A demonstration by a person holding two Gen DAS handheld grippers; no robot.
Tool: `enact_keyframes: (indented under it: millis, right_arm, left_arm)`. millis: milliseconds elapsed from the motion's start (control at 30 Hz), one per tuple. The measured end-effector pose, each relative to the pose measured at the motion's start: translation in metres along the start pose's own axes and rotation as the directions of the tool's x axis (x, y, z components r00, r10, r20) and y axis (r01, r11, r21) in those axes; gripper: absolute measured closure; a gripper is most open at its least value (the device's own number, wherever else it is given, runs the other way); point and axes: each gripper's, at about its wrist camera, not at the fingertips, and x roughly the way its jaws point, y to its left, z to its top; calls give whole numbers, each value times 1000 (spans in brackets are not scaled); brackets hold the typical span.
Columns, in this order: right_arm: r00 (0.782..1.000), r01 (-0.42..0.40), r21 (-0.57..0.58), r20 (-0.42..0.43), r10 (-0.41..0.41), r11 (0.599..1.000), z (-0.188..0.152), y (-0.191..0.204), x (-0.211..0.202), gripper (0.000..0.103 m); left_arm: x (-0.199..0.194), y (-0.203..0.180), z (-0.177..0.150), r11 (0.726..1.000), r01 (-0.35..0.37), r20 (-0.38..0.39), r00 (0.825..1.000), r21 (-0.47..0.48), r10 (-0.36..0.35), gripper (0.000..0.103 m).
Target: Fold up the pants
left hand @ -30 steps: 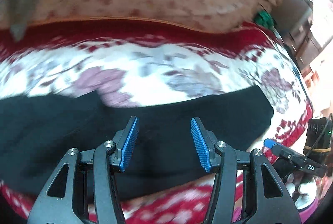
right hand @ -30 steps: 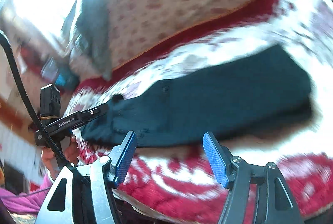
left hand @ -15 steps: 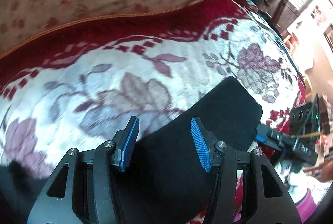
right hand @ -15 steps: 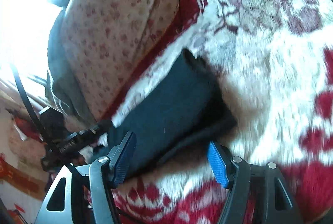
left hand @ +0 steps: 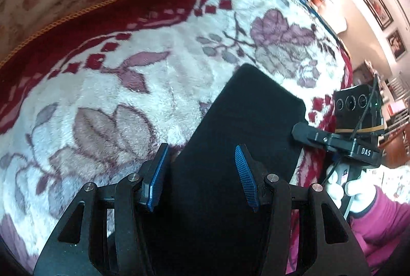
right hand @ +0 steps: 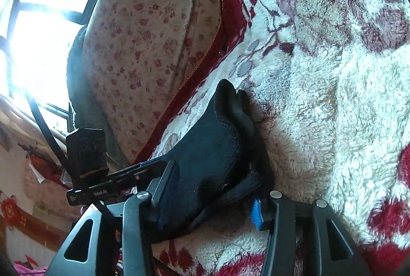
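The black pants (left hand: 246, 127) lie folded in a long strip on a red and white floral blanket (left hand: 128, 96). My left gripper (left hand: 202, 168) is open and hovers over one end of the strip, its blue pads on either side of the cloth. In the right wrist view the other end of the pants (right hand: 215, 147) lies between the open jaws of my right gripper (right hand: 212, 196), with layered edges showing. The right gripper also shows in the left wrist view (left hand: 307, 133) at the pants' far edge.
A cream flowered quilt (right hand: 143, 50) is piled along the blanket's far side, with a dark grey cloth (right hand: 82, 101) behind it. A bright window (right hand: 38, 19) is beyond. Furniture and framed pictures (left hand: 374, 7) stand past the bed's edge.
Both grippers moved down and closer to the pants' ends. The right gripper's jaws now straddle the pants' end, which before lay ahead of them. The left view swung right along the strip.
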Motion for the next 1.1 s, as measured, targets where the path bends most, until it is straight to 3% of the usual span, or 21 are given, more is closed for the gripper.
enact_keyframes:
  millis: [100,333,467,533,633,833,867,933,967,1033,1100]
  right_arm:
    - [1000,-5,-14,18,6,1000,-1,2,2,56]
    - [1000,-15,-14,8,15,1000,-1,0,2,56]
    - [999,-38,4,4,38,999,3,-2,2,56]
    - [999,-46,9,0,46,999,6,-2,3,56]
    - [998,-65,9,1,65,998,9,-2,6,56]
    - [986,-168,91,0,169,982,12,-17,12,80]
    - [983,-180,105,2,181,978,12,-19,12,84]
    - [978,-205,132,9,206,970,12,-24,13,88]
    - [976,-219,142,12,219,965,12,-25,12,88]
    - [965,-259,161,14,260,952,12,-26,13,89]
    - [955,-294,173,13,296,940,12,-24,15,90]
  left_arm:
    - [2,1,-2,999,37,-8,999,15,-37,39]
    - [7,-10,-7,988,-12,-13,1000,153,14,36]
    - [12,-12,1,980,4,-82,997,199,12,30]
    - [15,-10,10,984,59,-117,992,171,-39,20]
    - [22,-9,20,982,122,-124,987,142,-105,17]
    - [27,-20,21,969,104,-150,986,223,-72,17]
    - [28,-24,18,964,89,-143,988,249,-55,19]
    - [28,-30,12,950,23,-108,994,313,11,40]
    - [26,-29,11,949,20,-98,995,315,12,44]
    - [21,-19,12,959,9,-71,997,282,12,74]
    - [16,-10,13,968,55,-64,997,243,-41,88]
